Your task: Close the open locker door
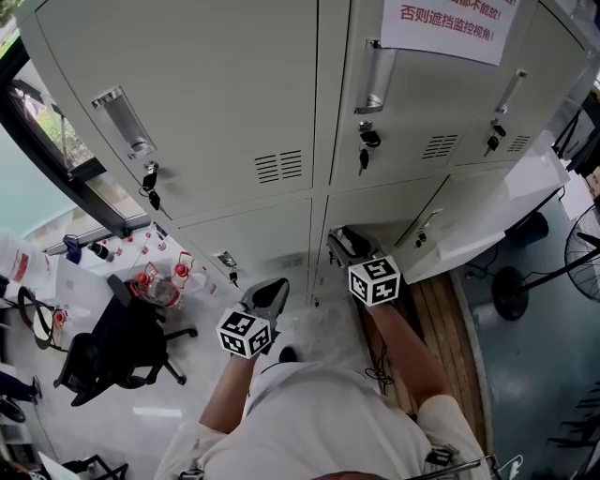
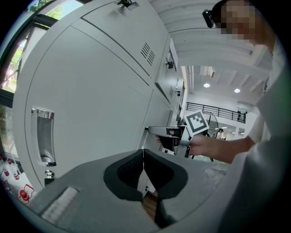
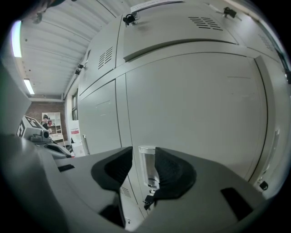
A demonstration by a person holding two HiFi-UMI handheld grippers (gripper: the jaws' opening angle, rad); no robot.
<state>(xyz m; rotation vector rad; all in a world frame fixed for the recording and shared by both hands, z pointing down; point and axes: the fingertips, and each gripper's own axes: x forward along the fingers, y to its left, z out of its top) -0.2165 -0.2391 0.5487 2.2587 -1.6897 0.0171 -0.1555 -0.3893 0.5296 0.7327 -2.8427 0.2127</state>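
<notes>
The person is standing in front of a wall of grey lockers [image 1: 225, 112]. They are holding one tool in each hand, low down, near the bottom row.

The left tool [image 1: 274, 287] is pointing at a shut bottom door. Its two jaws are pressing together at the tips, and nothing is sitting between them.

The right tool [image 1: 340, 246] is pointing at the next bottom door along, just beside the left one. Its jaws are standing apart. In the right gripper view, a shiny handle [image 3: 147, 166] on a shut door is showing through the gap. I cannot tell if the jaws are touching it.

The open locker door [image 1: 487, 220] is in the bottom row, off to the person's right. It is swinging out wide from the lockers, well apart from both tools.

A black office chair [image 1: 117, 347] is standing on the floor to the left. A white paper sign [image 1: 450, 28] is sticking to a top door.
</notes>
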